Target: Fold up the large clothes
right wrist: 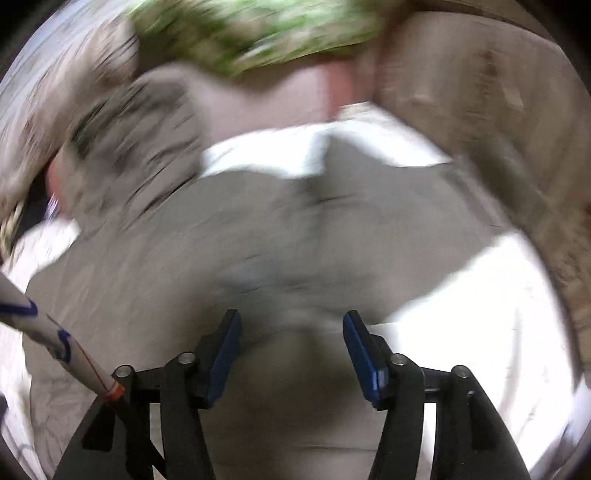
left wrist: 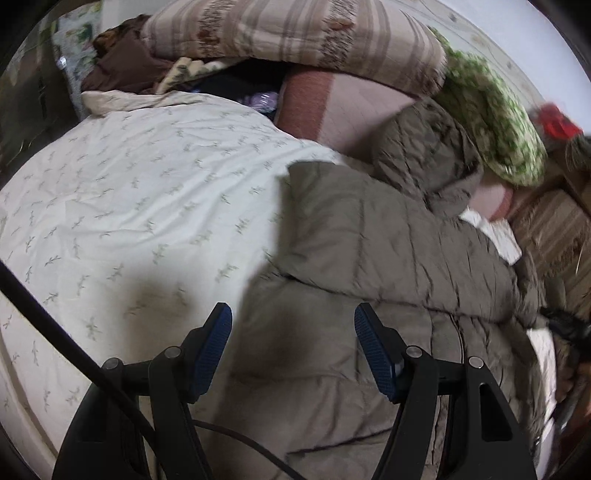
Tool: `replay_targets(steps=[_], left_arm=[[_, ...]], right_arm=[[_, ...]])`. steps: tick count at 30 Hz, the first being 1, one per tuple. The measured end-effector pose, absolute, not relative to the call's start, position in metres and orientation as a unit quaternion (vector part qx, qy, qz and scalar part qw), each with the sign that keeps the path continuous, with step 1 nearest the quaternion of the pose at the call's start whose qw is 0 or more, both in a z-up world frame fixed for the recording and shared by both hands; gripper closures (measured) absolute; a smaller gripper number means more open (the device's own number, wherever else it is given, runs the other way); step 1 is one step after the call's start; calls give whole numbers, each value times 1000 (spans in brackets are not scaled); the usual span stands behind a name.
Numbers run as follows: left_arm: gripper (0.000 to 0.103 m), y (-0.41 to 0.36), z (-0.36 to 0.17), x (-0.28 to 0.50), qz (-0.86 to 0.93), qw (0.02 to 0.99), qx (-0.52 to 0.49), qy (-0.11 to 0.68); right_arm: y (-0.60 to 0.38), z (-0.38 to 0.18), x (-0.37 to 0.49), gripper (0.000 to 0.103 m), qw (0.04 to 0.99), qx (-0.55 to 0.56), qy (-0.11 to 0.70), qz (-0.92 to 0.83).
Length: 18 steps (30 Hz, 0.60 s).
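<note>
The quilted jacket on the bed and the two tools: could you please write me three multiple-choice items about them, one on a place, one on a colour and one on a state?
1. Where does the quilted jacket lie?
A. On the leaf-print bedsheet
B. On a hanger
C. On top of the striped folded quilt

2. What colour are the pads on the tools' fingers?
A. Red
B. Blue
C. Yellow

3. What state is the left tool in?
A. Shut on the jacket
B. Shut on the sheet
C. Open, holding nothing

Answers:
1 A, the grey-brown jacket is spread over the right part of the sheet.
2 B, blue textured pads show in both wrist views.
3 C, its fingers stand wide apart above the fabric; the right tool is likewise open.
</note>
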<state>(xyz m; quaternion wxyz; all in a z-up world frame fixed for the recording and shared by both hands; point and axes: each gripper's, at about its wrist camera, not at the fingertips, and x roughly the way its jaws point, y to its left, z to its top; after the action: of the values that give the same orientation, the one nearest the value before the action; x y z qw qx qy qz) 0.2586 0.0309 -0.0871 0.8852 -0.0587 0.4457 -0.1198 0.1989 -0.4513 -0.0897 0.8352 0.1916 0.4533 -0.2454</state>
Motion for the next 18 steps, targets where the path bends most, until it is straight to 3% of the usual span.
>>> replay_targets(steps=[10,18], left_arm=[[35,-8,-106,251,-139,880,-12,453],[35,-18,-118,266,-121,877,11,465]], right_arm=[[-648,-108,87,40,759,294,404,-417],[-726,-128,125,40,754,283,403,-435]])
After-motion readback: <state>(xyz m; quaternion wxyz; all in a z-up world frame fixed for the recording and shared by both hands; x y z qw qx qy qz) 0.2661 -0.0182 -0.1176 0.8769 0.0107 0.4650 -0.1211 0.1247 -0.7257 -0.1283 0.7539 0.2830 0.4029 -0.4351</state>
